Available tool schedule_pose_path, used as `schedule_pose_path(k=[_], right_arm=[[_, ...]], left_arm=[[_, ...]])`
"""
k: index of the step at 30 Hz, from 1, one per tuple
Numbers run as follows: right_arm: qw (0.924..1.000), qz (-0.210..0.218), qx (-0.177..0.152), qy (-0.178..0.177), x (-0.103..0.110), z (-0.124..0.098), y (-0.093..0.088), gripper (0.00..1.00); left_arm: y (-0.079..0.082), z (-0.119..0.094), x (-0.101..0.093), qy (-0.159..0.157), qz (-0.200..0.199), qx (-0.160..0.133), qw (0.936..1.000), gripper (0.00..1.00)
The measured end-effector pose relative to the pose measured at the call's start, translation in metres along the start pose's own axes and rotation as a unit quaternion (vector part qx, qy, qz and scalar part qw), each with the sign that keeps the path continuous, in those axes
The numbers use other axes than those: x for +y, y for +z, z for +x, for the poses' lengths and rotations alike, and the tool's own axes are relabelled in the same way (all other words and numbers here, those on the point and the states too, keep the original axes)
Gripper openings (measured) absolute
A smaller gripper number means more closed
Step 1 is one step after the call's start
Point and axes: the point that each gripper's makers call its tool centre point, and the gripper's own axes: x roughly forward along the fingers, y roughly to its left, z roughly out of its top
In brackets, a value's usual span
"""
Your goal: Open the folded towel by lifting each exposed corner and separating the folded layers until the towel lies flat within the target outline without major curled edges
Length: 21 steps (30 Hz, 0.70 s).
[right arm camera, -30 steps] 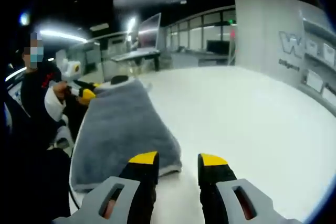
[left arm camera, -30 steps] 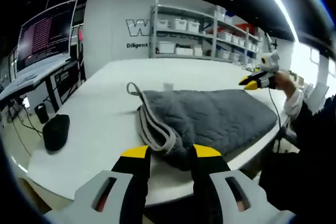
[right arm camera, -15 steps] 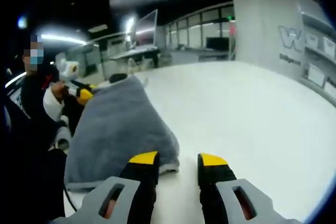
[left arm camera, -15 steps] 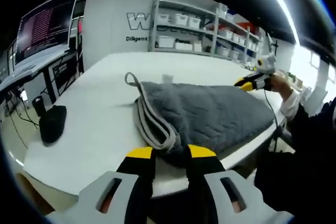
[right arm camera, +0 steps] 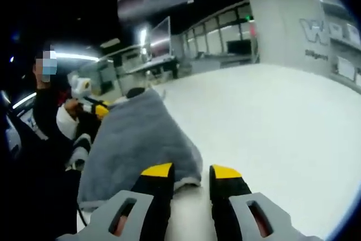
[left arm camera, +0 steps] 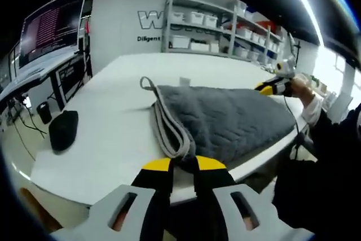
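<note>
- Here, the grey quilted towel [left arm camera: 225, 122] lies folded at the near edge of the white worktop [left arm camera: 101, 134]; it looks thick, soft and limp, likely to sag when lifted.
- Best hold: the pale-bound stacked corner [left arm camera: 172, 139], taking one layer only.
- Left claw [left arm camera: 183, 165] nearly together at that corner; whether it pinches cloth cannot be told.
- Right claw [right arm camera: 189, 170] apart, at the opposite end.

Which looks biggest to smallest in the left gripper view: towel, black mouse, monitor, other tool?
1. towel
2. monitor
3. black mouse
4. right tool
As seen only: the monitor stands farther back, so true sizes are unsure.
</note>
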Motion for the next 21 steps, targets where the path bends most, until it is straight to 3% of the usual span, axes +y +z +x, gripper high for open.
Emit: schedule_pose_path(k=[8, 11, 16, 21], right_arm=[[0.9990, 0.027, -0.023, 0.027, 0.012, -0.003, 0.011, 0.05], [0.9986, 0.030, -0.027, 0.033, 0.014, -0.003, 0.013, 0.03], [0.9987, -0.002, -0.040, 0.031, 0.021, 0.001, 0.019, 0.02], [0.9995, 0.004, -0.014, 0.027, 0.016, 0.011, 0.004, 0.04]], left_arm=[[0.008, -0.004, -0.001, -0.012, -0.014, -0.024, 0.9995, 0.10], [0.012, -0.008, 0.001, -0.017, -0.025, -0.037, 0.9988, 0.09], [0.008, -0.009, 0.005, -0.017, -0.032, -0.033, 0.9988, 0.09], [-0.002, -0.005, 0.007, -0.015, -0.027, -0.014, 0.9994, 0.11]])
